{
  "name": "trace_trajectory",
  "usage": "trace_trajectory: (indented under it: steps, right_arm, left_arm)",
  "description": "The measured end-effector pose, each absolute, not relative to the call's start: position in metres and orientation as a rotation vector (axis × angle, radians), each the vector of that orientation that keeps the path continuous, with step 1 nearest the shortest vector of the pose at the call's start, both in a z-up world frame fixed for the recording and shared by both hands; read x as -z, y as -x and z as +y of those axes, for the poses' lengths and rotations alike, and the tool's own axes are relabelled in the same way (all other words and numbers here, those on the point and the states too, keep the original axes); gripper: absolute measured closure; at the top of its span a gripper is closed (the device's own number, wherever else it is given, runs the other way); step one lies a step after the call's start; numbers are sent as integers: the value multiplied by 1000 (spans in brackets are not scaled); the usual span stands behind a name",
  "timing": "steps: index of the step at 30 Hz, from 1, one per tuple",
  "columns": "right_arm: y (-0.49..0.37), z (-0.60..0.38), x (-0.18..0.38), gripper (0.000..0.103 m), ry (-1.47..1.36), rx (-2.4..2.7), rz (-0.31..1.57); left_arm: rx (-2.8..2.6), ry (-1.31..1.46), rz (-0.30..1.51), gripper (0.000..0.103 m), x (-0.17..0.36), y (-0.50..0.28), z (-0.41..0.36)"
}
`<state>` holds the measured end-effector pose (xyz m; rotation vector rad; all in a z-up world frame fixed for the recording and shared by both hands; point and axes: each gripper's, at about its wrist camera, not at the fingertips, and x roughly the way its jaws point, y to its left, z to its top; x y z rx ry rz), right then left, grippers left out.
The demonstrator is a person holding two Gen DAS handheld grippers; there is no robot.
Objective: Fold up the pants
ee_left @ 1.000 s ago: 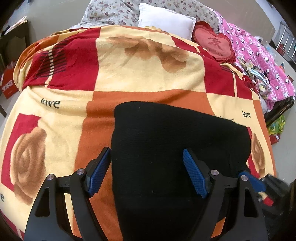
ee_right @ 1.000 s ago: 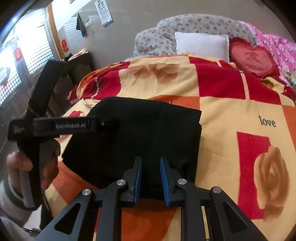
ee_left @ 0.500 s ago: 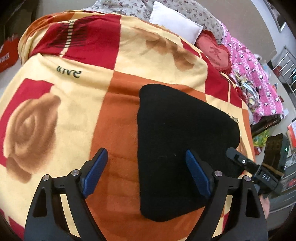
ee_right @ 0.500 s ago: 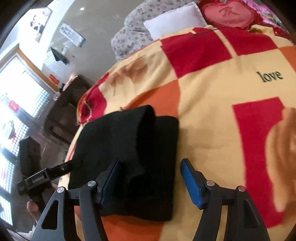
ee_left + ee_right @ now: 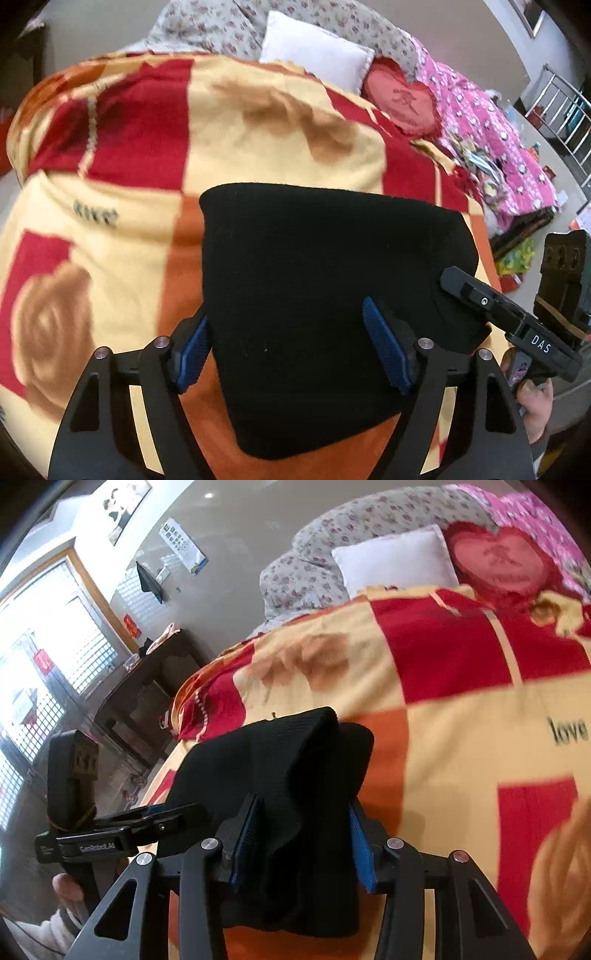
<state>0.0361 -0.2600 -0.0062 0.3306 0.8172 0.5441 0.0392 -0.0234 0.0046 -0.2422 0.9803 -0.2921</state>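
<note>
The black pants [image 5: 314, 266] lie folded into a thick rectangle on a red, orange and cream blanket [image 5: 258, 129]. My left gripper [image 5: 288, 352] hovers over their near left part. Its jaws stand wide and are closing, with the fabric lying flat under them and ungripped. My right gripper [image 5: 303, 843] is at the other side of the pants [image 5: 266, 760]. Its jaws are closing, and both blue pads touch the bunched folded edge between them. Each view shows the other gripper beside the pants, held in a hand [image 5: 535, 406].
A white pillow [image 5: 314, 55], a red heart cushion [image 5: 402, 99] and a pink quilt [image 5: 498, 129] lie at the head and far side of the bed. A dark wooden table [image 5: 147, 686] stands by the window. The blanket [image 5: 461, 738] stretches bare to the right.
The right gripper let go of a thin edge, opened wide, and now closes around the thicker folded side. The left gripper stayed wide and rose slightly over the pants.
</note>
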Motion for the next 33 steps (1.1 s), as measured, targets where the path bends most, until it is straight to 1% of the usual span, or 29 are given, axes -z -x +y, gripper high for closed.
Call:
trace_trajectory:
  steps: [3, 6, 10, 17, 19, 21, 22, 24, 33]
  right_arm:
    - [-58, -251, 13, 58, -333, -529, 819]
    - [-74, -246, 27, 58, -293, -493, 867]
    - [-75, -245, 35, 58, -244, -457, 893]
    - [-41, -238, -2, 58, -145, -442, 804]
    - [-35, -228, 2, 58, -85, -420, 812]
    - [-34, -220, 17, 58, -31, -384, 852]
    - [-34, -217, 25, 58, -27, -377, 871]
    - [-30, -221, 26, 58, -42, -370, 853]
    - [-7, -220, -10, 56, -81, -384, 791]
  left_arm:
    - [259, 208, 973, 25, -2, -56, -18]
    - [231, 191, 1014, 25, 15, -73, -16]
    - [232, 209, 1039, 23, 27, -82, -11]
    - [172, 129, 982, 23, 13, -69, -17]
    - [155, 117, 967, 23, 9, -65, -18]
    - [141, 114, 956, 23, 6, -60, -19]
    - [133, 114, 948, 23, 5, -57, -19]
    - [117, 103, 932, 23, 1, -50, -19]
    - [47, 44, 860, 23, -16, -18, -22]
